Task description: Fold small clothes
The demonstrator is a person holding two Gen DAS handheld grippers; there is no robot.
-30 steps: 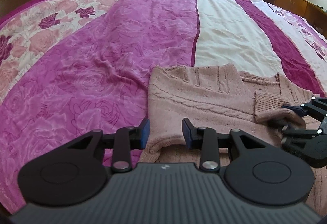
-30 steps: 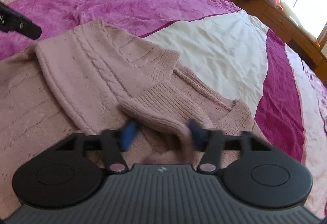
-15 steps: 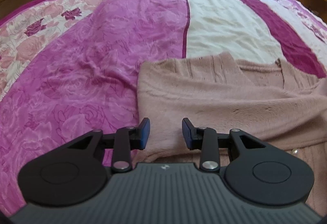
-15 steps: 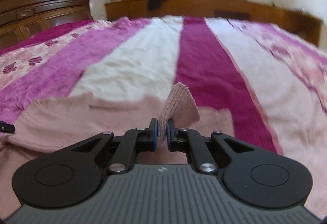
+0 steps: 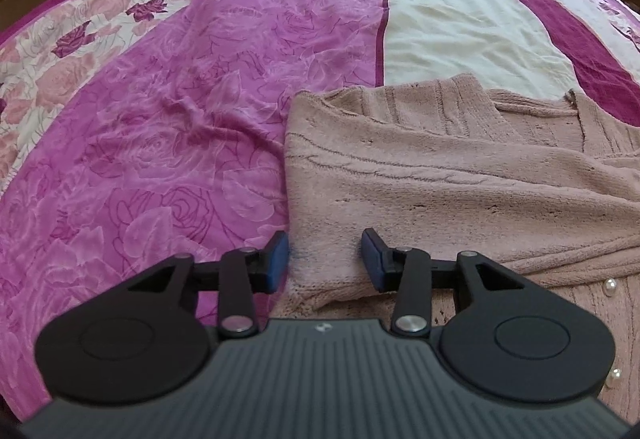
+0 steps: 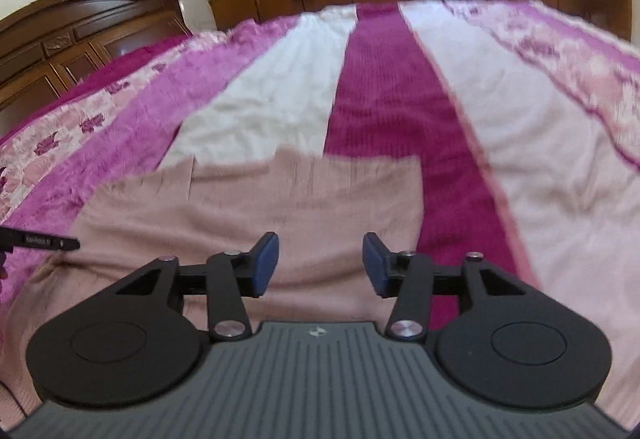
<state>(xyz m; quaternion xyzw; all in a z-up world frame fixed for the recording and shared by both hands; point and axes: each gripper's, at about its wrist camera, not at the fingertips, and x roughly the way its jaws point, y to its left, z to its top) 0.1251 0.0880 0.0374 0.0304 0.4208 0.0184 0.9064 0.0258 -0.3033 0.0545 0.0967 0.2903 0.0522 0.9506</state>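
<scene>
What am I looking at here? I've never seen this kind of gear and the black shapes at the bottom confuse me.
Those black shapes are tools a person holds, one per hand, each with a fisheye camera looking along its two fingers. One picture comes from the left hand-held gripper, the other from the right hand-held gripper. Both have their blue-padded jaws open and hold nothing. Under them lies a pink knitted cardigan with pearl buttons, partly folded, on a bed's striped pink, white and magenta bedspread.
</scene>
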